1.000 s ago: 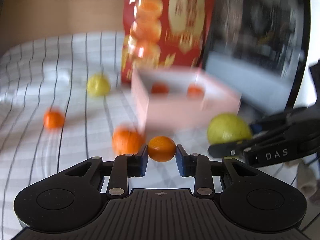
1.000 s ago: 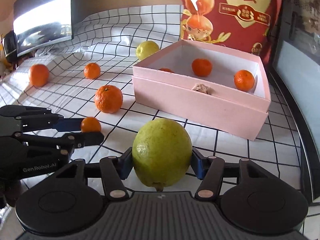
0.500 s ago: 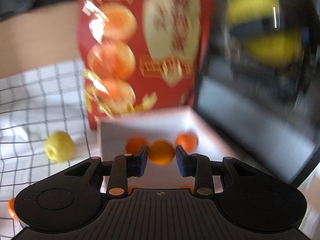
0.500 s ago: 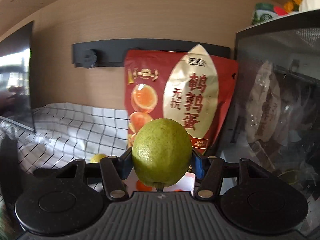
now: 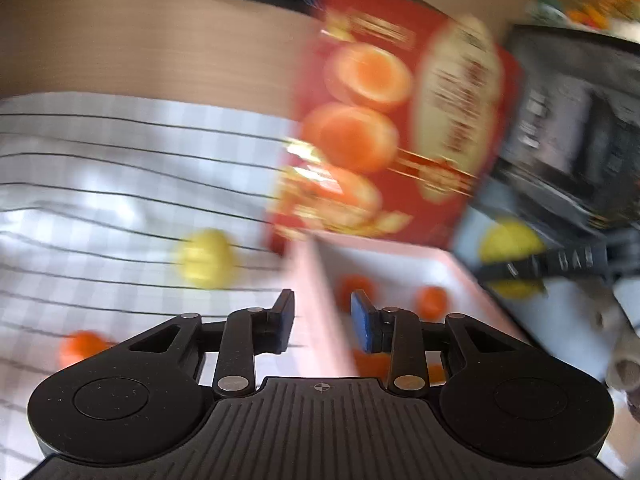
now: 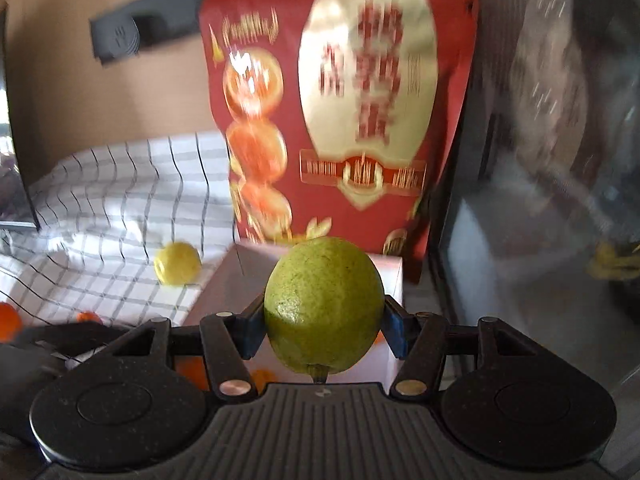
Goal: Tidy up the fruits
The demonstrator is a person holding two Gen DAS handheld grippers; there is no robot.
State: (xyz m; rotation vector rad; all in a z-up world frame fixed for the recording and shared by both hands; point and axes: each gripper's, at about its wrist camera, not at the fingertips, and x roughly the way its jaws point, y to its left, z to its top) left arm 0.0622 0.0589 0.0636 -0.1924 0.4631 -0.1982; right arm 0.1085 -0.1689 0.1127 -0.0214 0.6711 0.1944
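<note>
- Green fruit (image 6: 324, 304), the largest piece in view, is pinched at its widest part by the right tongs (image 6: 323, 328). The blue pads press on its two flanks and its stem end points down toward the camera, a hold that likely keeps such a round fruit from rolling out.
- It hangs in the air, over the near edge of the pink box (image 6: 248, 264) and clear of it, which I take to be the carry toward the drop.
- Small oranges (image 5: 430, 302) already lie on the box's white floor, so the box looks like the collecting place for the fruits. More orange shows low between the left tongs' arms, too blurred to count.
- Left tongs (image 5: 322, 320) stand with a narrow gap between the pads and nothing in it. They hover above the box's left wall, with the boxed oranges just beyond and below the tips.
- A yellow fruit (image 5: 206, 258) rests on the checked cloth (image 5: 100, 168) that covers the counter, left of the box and well apart from both tongs.
- Another orange (image 5: 80, 346) lies nearer on the cloth, left of the left tongs; both fruits are not yet sorted.
- Behind the box a red bag (image 6: 340, 100) stands upright against the wall, and a dark glass-fronted appliance (image 6: 560, 160) flanks the box on the right.
- Both views are smeared, so fine contact cannot be judged.
</note>
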